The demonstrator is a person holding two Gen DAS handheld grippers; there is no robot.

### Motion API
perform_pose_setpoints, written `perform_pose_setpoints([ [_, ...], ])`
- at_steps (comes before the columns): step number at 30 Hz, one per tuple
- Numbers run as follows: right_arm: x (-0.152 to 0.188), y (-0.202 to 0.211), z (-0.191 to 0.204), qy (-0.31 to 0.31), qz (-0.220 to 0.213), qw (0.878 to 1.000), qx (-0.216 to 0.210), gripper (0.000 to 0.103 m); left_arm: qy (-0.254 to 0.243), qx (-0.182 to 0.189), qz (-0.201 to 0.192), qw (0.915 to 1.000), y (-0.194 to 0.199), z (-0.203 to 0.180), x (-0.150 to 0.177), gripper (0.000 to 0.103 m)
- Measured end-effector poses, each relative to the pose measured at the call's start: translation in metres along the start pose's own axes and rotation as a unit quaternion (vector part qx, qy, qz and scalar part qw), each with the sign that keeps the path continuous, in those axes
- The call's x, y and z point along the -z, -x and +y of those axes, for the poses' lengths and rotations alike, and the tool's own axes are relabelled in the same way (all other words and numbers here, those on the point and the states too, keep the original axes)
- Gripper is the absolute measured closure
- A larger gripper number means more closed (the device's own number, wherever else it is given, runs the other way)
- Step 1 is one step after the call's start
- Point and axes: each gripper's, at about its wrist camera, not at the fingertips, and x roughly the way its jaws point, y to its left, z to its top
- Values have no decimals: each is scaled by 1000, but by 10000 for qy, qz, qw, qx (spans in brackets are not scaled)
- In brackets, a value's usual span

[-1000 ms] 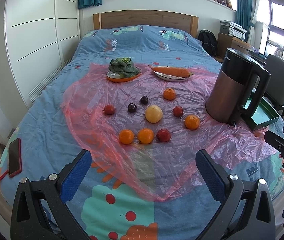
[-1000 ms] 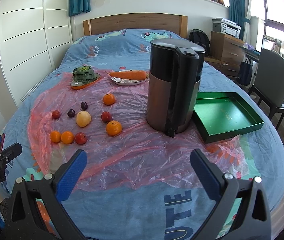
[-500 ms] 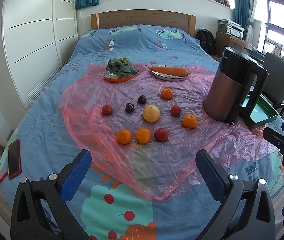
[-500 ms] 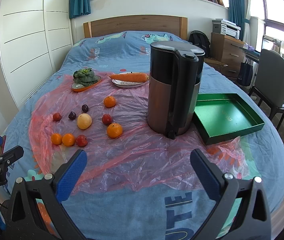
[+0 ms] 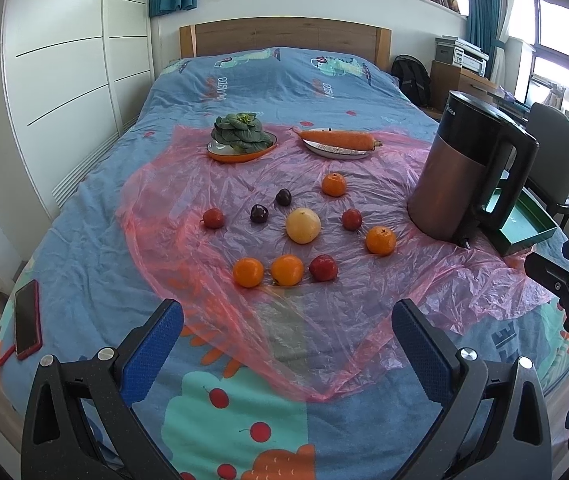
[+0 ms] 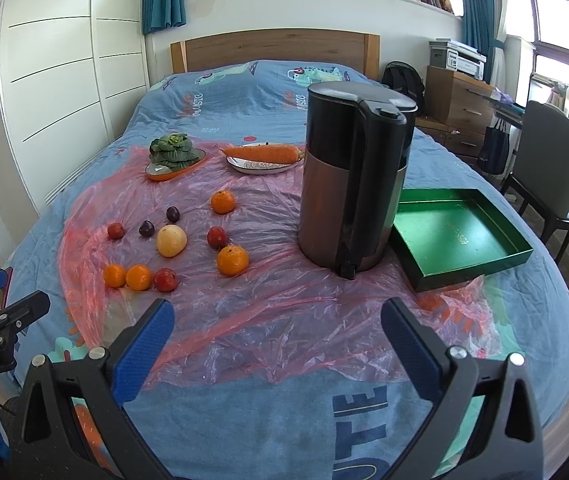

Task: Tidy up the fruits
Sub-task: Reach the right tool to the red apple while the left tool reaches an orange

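Note:
Several fruits lie on a pink plastic sheet [image 5: 324,320] spread over the bed: a pale yellow round fruit [image 5: 303,225] [image 6: 171,240] in the middle, oranges [image 5: 287,269] [image 6: 233,260], red fruits [image 5: 323,267] [image 6: 217,237] and two dark plums [image 5: 259,213] [image 6: 146,228]. An empty green tray [image 6: 460,236] [image 5: 524,224] sits to the right of a kettle. My left gripper [image 5: 287,334] hangs open above the sheet's near edge, short of the fruits. My right gripper [image 6: 277,336] is open too, above the sheet in front of the kettle. Neither holds anything.
A tall black-and-copper kettle [image 6: 354,184] [image 5: 468,176] stands between fruits and tray. At the back, a plate of leafy greens [image 5: 240,138] and a plate with a carrot [image 5: 338,142]. A phone [image 5: 27,320] lies at the bed's left edge. A chair [image 6: 544,168] stands right of the bed.
Both cameras have drifted slightly back and up, so the fruits sit a little lower in view. Both grippers stay open and nothing on the bed has moved.

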Motion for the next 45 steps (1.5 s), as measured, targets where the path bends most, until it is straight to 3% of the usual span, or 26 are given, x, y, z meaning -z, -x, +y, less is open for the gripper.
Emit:
perform_pose_setpoints([
  [9, 2, -15, 15, 201, 130, 9995, -190, 0, -28, 22, 278, 9996, -18, 13, 5, 1],
  [12, 5, -25, 22, 271, 243, 9988, -328, 0, 143, 163, 536, 9983, -29, 29, 5, 1],
  [17, 8, -53, 37, 296, 503, 9960, -683, 0, 445, 93, 736, 9962, -45, 57, 6, 1],
  [28, 9, -117, 84, 570, 805, 9882, -1176, 0, 229, 58, 1218, 9923, -108, 70, 2, 1],
  [32, 6, -137, 92, 657, 841, 9858, -1294, 0, 81, 112, 1259, 9919, -131, 69, -4, 12],
  [34, 5, -147, 96, 709, 902, 9838, -1381, 0, 23, 206, 1320, 9910, -142, 67, -7, 26],
  [36, 4, -159, 101, 757, 978, 9813, -1476, 0, -19, 295, 1385, 9899, -154, 66, -8, 32],
  [41, 2, -183, 112, 809, 1116, 9763, -1665, 16, -115, 432, 1484, 9879, -178, 67, -11, 36],
  [45, 1, -201, 123, 930, 1220, 9732, -1712, 40, -175, 513, 1550, 9864, -192, 67, -13, 44],
])
